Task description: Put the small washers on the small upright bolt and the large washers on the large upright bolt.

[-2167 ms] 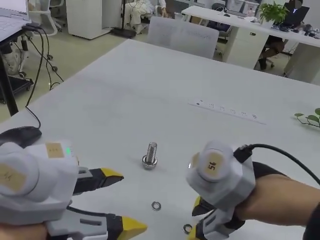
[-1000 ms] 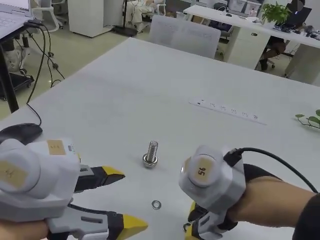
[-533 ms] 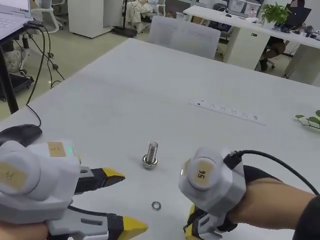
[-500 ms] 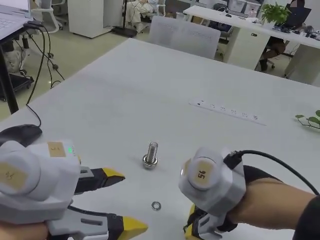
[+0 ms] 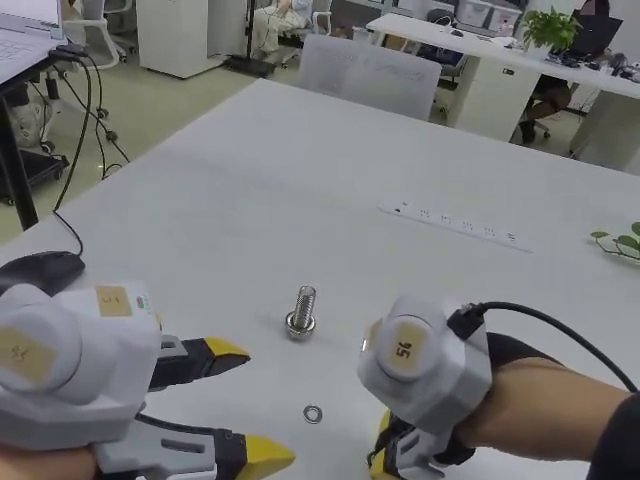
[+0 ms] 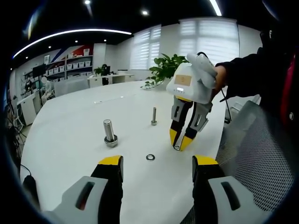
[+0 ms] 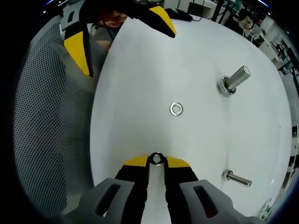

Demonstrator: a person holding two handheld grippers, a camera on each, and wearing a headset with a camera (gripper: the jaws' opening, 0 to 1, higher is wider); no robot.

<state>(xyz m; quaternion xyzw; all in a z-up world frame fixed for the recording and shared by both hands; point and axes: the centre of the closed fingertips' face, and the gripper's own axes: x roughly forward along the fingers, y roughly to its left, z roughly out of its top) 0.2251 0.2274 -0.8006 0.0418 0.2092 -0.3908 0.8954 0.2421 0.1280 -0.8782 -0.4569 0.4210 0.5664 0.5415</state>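
The right gripper (image 6: 180, 141) points down at the near edge of the worktop (image 5: 300, 180), its jaws pinching a small washer (image 7: 156, 158). The left gripper (image 6: 158, 163) beside it is spread wide and holds nothing. Just beyond, a loose washer (image 7: 176, 109) lies flat. Farther out the large bolt (image 5: 302, 309) stands upright. The left gripper view shows the small bolt (image 6: 153, 116) upright, past the right gripper.
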